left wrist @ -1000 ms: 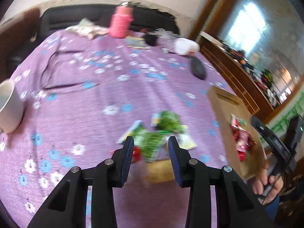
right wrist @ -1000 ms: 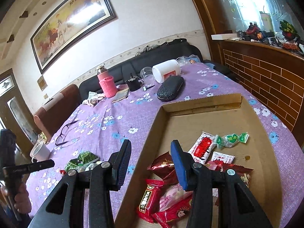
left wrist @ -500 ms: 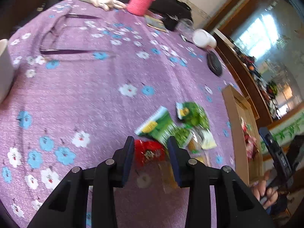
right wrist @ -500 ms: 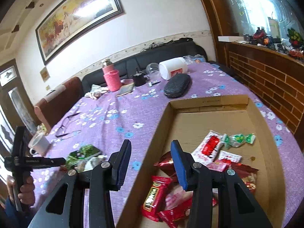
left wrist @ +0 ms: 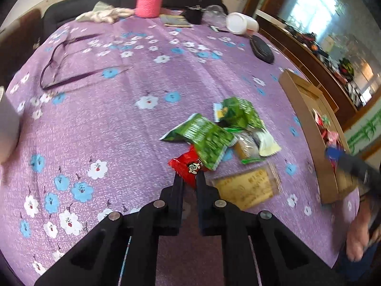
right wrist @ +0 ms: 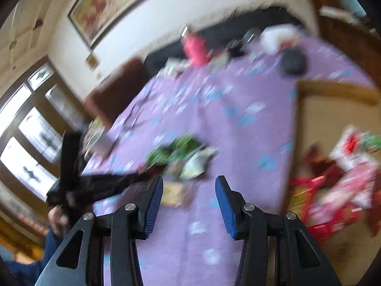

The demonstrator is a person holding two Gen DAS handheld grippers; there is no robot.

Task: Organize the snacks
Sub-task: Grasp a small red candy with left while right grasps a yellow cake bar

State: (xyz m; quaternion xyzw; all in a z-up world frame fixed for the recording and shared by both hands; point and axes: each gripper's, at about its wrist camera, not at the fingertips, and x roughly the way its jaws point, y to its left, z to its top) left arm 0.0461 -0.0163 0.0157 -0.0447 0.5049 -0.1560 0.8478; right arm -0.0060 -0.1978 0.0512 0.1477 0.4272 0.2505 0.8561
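Dropped and clamped: left claw (left wrist: 189, 178) now pinches the red snack packet (left wrist: 188, 165) on the desk (left wrist: 119, 124).
Right claw (right wrist: 189, 205) swings over, empty, jaws opening beside the cardboard box (right wrist: 333, 109).

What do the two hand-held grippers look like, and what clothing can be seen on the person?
Both grippers are matte black plastic with triangular cut-outs and round silver bolt heads at the joints. The right gripper has two fingers lined with ribbed blue pads. On the left gripper the pads are hidden. A thin line runs under its frame; possibly a cable. Below each hand a dark blue garment shows.
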